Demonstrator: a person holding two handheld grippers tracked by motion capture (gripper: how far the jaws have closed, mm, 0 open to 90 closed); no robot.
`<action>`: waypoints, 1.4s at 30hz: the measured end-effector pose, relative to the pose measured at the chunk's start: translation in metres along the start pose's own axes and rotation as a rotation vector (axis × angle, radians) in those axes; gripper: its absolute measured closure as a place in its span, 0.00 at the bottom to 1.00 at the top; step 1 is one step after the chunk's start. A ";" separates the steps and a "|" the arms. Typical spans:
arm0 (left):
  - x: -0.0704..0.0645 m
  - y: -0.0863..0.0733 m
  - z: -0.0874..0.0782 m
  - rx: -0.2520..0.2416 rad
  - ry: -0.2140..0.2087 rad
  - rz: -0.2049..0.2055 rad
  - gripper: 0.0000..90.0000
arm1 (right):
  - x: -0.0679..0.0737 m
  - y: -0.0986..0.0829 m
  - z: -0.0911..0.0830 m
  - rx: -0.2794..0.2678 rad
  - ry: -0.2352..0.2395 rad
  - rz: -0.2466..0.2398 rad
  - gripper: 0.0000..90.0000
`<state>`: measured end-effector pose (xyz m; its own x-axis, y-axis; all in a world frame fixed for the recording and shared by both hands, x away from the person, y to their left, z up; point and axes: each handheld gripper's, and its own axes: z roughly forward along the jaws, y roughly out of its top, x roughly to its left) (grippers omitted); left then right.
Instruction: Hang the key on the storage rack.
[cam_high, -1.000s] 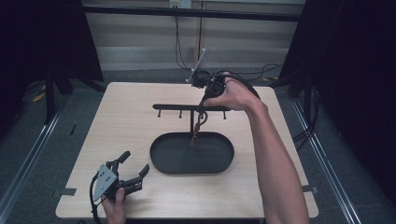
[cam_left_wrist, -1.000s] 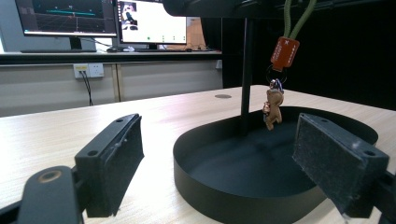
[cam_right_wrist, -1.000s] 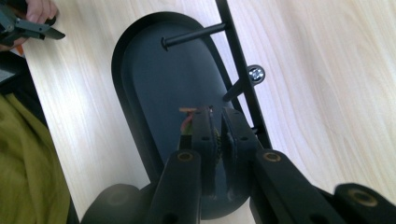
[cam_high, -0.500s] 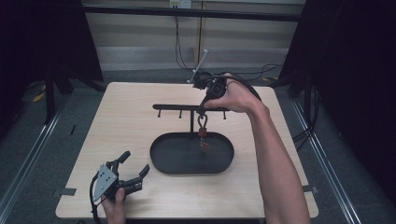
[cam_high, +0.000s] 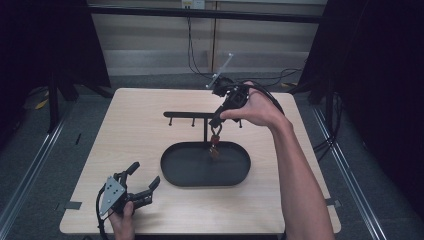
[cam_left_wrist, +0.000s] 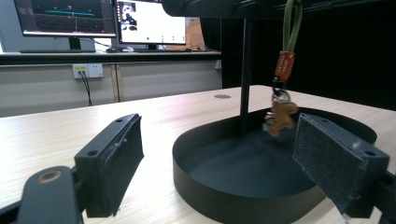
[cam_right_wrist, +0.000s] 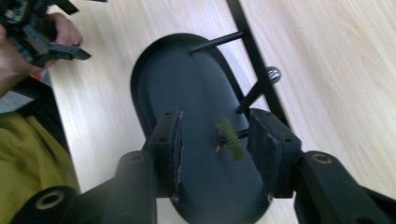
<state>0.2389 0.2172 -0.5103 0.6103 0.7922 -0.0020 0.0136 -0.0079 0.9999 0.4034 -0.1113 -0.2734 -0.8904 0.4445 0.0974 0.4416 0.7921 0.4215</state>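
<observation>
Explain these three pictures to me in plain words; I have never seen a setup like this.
A person at a wooden table holds hand-operated tongs in each hand. One picture looks down from above; the other two come from cameras riding on each pair of tongs. On the table stands a black oval tray with a hook rack rising from it. The right tongs hover open around the green loop of a keychain hanging over the tray. The left tongs rest open near the table's front edge.

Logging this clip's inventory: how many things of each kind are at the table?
Tools: 2, left tool and right tool
Keychain: 1
Hook stand with tray: 1
Total: 4
</observation>
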 end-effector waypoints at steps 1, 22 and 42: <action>0.000 0.000 0.000 0.002 -0.005 0.002 0.17 | 0.002 -0.003 -0.001 -0.008 -0.001 0.011 0.59; 0.000 0.000 0.000 0.005 -0.007 0.001 0.17 | 0.027 -0.070 0.018 -0.089 0.029 0.027 0.45; 0.001 0.000 0.000 0.006 -0.008 0.003 0.17 | 0.052 -0.141 0.063 -0.423 -0.045 0.095 0.27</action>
<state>0.2389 0.2179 -0.5100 0.6165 0.7873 0.0009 0.0168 -0.0144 0.9998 0.3016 -0.1736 -0.3852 -0.8379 0.5329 0.1183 0.4292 0.5093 0.7459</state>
